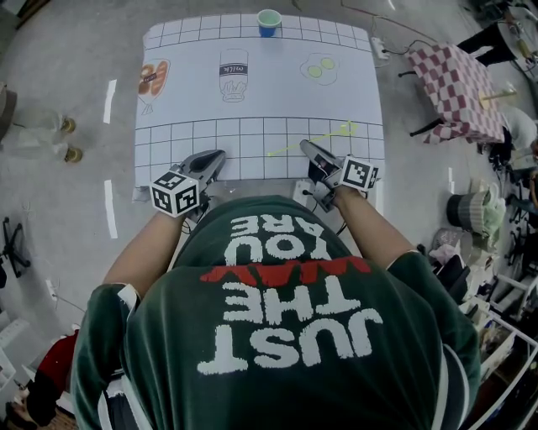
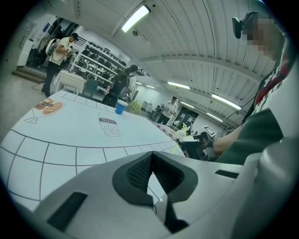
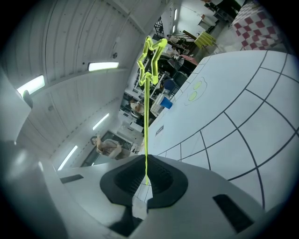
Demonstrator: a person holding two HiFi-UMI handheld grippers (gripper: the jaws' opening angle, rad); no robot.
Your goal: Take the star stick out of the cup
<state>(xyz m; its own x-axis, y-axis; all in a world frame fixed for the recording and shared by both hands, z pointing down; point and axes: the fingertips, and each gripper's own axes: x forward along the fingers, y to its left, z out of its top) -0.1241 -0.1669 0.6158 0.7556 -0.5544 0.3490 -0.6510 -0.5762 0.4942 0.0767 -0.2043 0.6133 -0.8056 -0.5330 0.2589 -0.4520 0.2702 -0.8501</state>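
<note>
Right tongs clamp star stick by its end | left tongs closed, empty

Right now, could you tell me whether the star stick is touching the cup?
Apart. The head view shows the star stick clamped in the right gripper at the table's near end, while the cup stands at the far edge.

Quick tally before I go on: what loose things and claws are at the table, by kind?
Cups: 1, the blue cup at the table's far edge.
Star sticks: 1, the star stick, out of the cup and pinched in the right claw.
Claws: 2, the right one and the left claw, which is shut on nothing.
Total: 4.
</note>
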